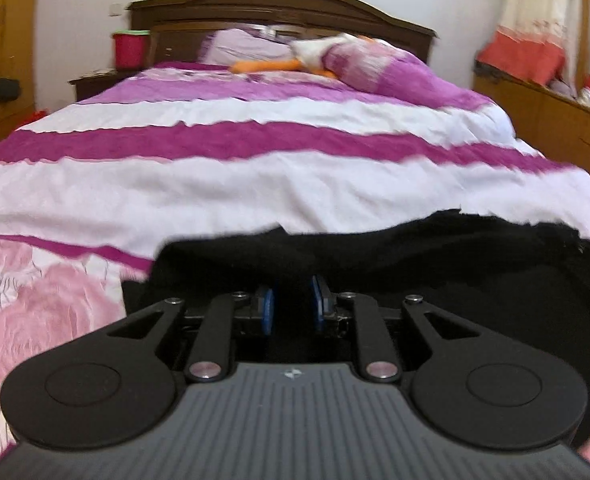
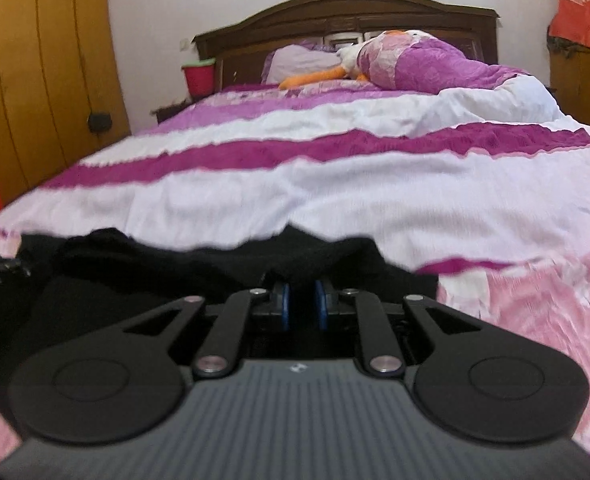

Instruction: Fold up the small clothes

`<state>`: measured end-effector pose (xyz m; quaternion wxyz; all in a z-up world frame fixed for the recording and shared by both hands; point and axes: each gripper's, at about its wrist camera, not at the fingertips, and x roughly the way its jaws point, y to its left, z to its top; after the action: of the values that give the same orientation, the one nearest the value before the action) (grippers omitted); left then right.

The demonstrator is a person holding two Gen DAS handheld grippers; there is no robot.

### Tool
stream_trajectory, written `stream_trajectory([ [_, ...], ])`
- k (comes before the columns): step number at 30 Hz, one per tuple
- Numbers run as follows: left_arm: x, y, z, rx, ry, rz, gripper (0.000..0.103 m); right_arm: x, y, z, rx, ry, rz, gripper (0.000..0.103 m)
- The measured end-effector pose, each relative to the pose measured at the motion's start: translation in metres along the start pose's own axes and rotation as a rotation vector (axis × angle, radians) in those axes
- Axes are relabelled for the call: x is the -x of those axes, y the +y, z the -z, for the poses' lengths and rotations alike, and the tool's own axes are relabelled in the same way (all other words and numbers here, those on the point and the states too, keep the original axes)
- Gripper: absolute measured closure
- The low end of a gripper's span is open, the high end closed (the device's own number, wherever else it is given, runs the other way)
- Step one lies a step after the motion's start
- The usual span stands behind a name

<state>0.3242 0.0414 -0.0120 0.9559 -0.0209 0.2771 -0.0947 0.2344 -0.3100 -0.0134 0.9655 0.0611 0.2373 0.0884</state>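
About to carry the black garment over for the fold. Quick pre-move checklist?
1. Left gripper pinching black garment: ok, cloth between the blue pads.
2. Right gripper pinching it too: ok.
3. Garment edge spans both grippers: ok.
4. Edge taut and even: not ok, it sags and bunches.
5. Bedspread ahead free of clutter: ok.
6. Lower garment hanging free: cannot tell.

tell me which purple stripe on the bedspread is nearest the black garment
The thin purple stripe that runs up to the black garment at its left edge. The wide purple stripe lies farther up the bedspread, with a white band between.
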Motion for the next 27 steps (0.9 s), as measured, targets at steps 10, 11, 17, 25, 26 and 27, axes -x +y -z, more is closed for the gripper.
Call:
stream_trajectory([
  [10, -0.046, 0.024, -0.011, 0.142, 0.060, -0.088, 0.081, -0.055, -0.010, -0.001, -0.098, 0.074, 0.071, 0.084],
  [11, -0.048, 0.026, -0.009, 0.153, 0.059, -0.083, 0.081, -0.057, -0.012, -0.001, -0.104, 0.081, 0.070, 0.084],
  [17, -0.049, 0.026, -0.007, 0.143, 0.055, -0.089, 0.081, -0.046, -0.020, -0.006, -0.189, 0.017, 0.060, 0.077],
  [25, -0.032, 0.022, -0.011, 0.134, 0.055, -0.092, 0.081, -0.011, -0.008, -0.013, -0.080, -0.049, 0.111, 0.057],
  [26, -0.026, 0.023, -0.011, 0.135, 0.055, -0.090, 0.081, -0.008, -0.007, -0.013, -0.070, -0.046, 0.115, 0.057],
  [27, -0.021, 0.024, -0.011, 0.140, 0.052, -0.086, 0.081, -0.003, -0.006, -0.012, -0.061, -0.050, 0.117, 0.057],
])
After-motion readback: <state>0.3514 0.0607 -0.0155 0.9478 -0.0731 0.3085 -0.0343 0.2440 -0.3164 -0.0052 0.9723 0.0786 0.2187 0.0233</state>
